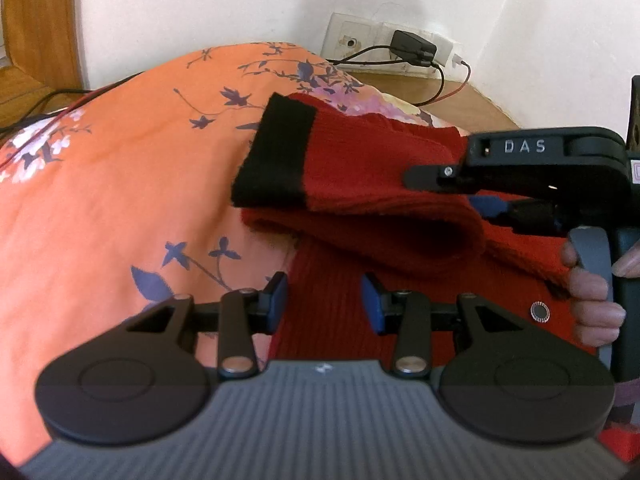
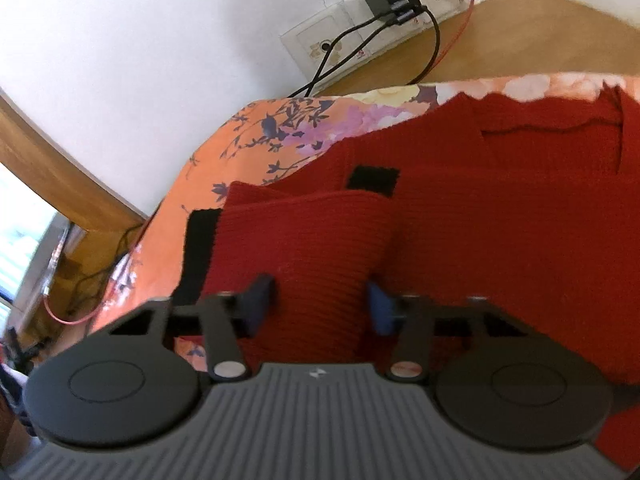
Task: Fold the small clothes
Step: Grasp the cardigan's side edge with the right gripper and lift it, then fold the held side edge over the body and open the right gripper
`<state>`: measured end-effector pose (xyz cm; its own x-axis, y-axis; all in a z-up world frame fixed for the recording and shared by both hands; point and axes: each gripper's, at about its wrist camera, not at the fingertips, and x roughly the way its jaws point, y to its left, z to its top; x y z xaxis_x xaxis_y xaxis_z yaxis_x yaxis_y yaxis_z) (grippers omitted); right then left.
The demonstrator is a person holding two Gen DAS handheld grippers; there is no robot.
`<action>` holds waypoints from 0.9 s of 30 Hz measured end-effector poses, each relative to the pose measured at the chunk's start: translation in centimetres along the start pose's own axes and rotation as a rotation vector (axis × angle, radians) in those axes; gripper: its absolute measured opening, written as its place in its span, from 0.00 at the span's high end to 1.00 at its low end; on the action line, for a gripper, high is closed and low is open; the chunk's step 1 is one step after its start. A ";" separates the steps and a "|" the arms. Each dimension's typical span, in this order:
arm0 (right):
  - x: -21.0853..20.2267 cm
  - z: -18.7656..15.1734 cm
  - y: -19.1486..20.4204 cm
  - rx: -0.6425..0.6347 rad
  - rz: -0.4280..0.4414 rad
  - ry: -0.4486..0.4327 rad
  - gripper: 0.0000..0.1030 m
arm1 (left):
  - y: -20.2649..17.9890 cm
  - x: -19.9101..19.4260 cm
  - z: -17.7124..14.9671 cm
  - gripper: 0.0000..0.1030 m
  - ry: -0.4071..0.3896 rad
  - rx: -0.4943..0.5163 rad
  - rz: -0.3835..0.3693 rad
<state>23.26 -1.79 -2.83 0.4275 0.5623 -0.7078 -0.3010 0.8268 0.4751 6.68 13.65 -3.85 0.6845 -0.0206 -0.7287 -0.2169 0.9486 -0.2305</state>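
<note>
A small red knit sweater [image 1: 332, 320] lies on an orange floral bedspread [image 1: 100, 200]. One sleeve with a black cuff [image 1: 276, 152] is folded across the sweater's body and stands bunched up. My left gripper [image 1: 324, 302] is open, low over the sweater's left edge, with nothing pinched. My right gripper [image 1: 460, 194] reaches in from the right, held by a person's hand [image 1: 592, 300]. In the right wrist view the right gripper [image 2: 320, 308] stands open with the folded sleeve [image 2: 304, 240] lying between its fingers. A second black cuff [image 2: 372, 180] shows beyond it.
A wall socket with a black charger [image 1: 412, 46] and cables sits behind the bed, above a wooden ledge [image 1: 460, 100]. A red cable [image 2: 60, 312] trails down at the bed's left side. Bare bedspread spreads out to the left of the sweater.
</note>
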 end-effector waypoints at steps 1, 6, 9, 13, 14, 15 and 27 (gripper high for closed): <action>-0.1 0.1 0.2 -0.011 0.010 -0.005 0.74 | 0.0 0.1 0.0 0.59 -0.003 0.001 0.000; -2.4 0.9 1.7 -0.076 0.053 -0.086 0.80 | -0.1 0.6 0.5 0.59 -0.015 0.003 0.006; -4.4 1.6 2.8 -0.133 0.065 -0.148 0.81 | -0.3 0.8 0.9 0.59 -0.022 0.010 0.009; -7.1 2.5 3.5 -0.199 0.055 -0.218 0.81 | -0.6 1.3 1.2 0.59 -0.022 0.021 0.020; -7.7 2.6 3.4 -0.211 0.046 -0.231 0.81 | -0.7 1.3 1.3 0.59 -0.022 0.026 0.022; -8.3 2.7 3.3 -0.220 0.032 -0.244 0.81 | -0.7 1.3 1.3 0.59 -0.023 0.031 0.022; -11.4 1.8 -3.9 -0.100 -0.097 -0.278 0.81 | -1.9 2.2 1.4 0.59 0.014 0.057 0.038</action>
<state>21.06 -11.39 4.31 0.6712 0.4733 -0.5705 -0.3242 0.8795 0.3484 9.57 12.26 -4.15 0.6668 0.0123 -0.7451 -0.2028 0.9651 -0.1656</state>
